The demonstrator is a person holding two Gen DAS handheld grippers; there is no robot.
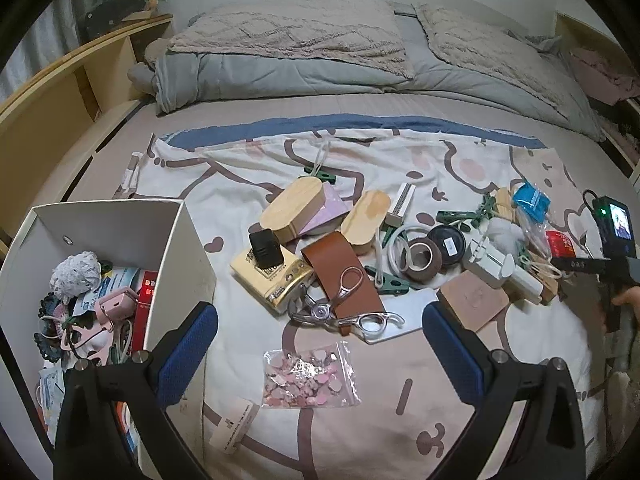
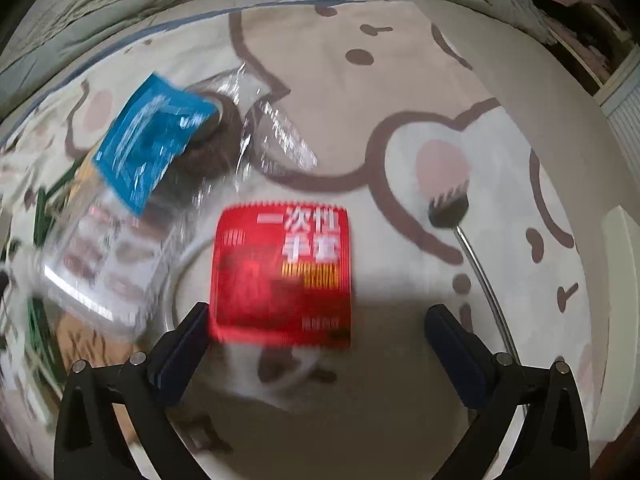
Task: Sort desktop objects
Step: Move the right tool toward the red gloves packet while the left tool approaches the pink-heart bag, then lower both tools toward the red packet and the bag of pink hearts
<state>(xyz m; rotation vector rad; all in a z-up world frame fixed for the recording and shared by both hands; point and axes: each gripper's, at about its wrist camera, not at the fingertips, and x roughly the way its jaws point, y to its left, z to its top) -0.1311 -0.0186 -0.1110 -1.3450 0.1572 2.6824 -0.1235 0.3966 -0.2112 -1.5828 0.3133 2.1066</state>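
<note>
My left gripper [image 1: 320, 332] is open and empty above a printed cloth [image 1: 248, 184] on a bed. A clear bag of pink pieces [image 1: 310, 376] lies just ahead of it. Beyond lie metal scissors [image 1: 340, 308] on a brown leather strip [image 1: 344, 280], wooden blocks [image 1: 292, 208], tape rolls [image 1: 420, 260] and green clips [image 1: 390, 286]. My right gripper [image 2: 316, 340] is open, with a red packet [image 2: 282, 276] lying between and ahead of its fingers. The right-hand device [image 1: 612, 240] shows at the right edge of the left wrist view.
A white box [image 1: 192, 248] at the left holds several sorted items. A blue packet [image 2: 154, 144] and clear plastic wrappers [image 2: 100, 264] lie left of the red packet. A small brush [image 2: 448, 206] with a metal handle lies to its right. Pillows and a blanket [image 1: 304, 52] are at the far end.
</note>
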